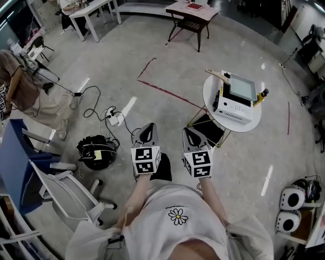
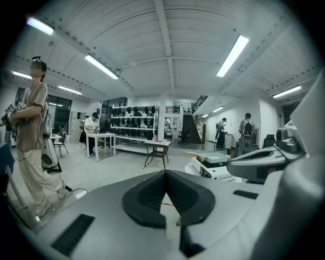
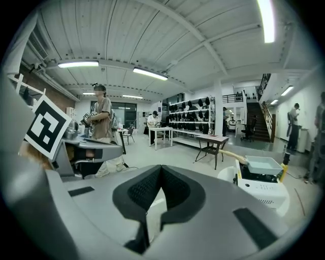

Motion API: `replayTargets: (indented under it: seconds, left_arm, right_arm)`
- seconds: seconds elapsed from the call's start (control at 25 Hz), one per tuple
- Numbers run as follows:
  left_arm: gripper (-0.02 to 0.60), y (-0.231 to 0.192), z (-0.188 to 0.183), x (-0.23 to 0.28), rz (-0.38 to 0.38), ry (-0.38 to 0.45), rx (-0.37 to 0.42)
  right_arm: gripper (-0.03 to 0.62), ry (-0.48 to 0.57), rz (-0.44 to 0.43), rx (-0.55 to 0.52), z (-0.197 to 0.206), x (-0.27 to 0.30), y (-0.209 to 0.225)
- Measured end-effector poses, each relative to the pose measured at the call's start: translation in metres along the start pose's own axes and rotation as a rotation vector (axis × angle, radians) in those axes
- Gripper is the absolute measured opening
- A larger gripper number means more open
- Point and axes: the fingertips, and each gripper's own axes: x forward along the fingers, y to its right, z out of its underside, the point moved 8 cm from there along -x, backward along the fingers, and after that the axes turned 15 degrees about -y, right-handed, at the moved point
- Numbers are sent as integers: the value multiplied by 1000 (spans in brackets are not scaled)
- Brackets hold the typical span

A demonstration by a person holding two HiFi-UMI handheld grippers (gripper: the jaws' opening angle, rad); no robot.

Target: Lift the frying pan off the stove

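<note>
A square grey frying pan [image 1: 241, 87] with a wooden handle sits on a white portable stove [image 1: 231, 109], which stands on a small round white table [image 1: 208, 94] ahead and to the right. Both grippers are held side by side in front of the person's chest, well short of the table. My left gripper [image 1: 148, 128] is shut and empty. My right gripper [image 1: 192, 132] is shut and empty too. The left gripper view shows the pan [image 2: 216, 157] beyond its closed jaws [image 2: 165, 173], to the right. The right gripper view has the pan [image 3: 264, 165] and stove [image 3: 261, 189] right of its closed jaws [image 3: 161, 168].
A grey office chair [image 1: 63, 189] and a black round device [image 1: 96, 152] with cables stand on the floor to the left. A person [image 1: 25, 91] stands at far left. A dark table [image 1: 193, 15] and white tables [image 1: 91, 10] are farther off. White helmets [image 1: 292, 199] lie at lower right.
</note>
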Motion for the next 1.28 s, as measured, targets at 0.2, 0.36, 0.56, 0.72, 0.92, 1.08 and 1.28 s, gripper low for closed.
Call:
replayTargets:
  seconds: [0.2,0.36,0.56,0.72,0.92,1.08,1.28]
  left_arm:
    - [0,-4,-24,42,23,6,23]
    - [0,-17,-51,85,40,5,36]
    - [0,-34,-96,144,62,11,55]
    - [0,-50,-137,196,70,10,91]
    - [0,-73,-187,254,94,67,101]
    - [0,-102,-223,307,105,59,103]
    - [0,-119,-245,351,123,46,105]
  right_arm:
    - [3,-20,9,1,-10,29,27]
    - [3,-8,20,8,-32,60,47]
    - [3,-2,17,25,-69,110,71]
    - [3,-20,30,18,-108,160,92]
    - [2,-2,52,79,-146,213,123]
    - [3,-23,64,97,-178,265,146]
    - [3,-26,91,116,-206,308,175]
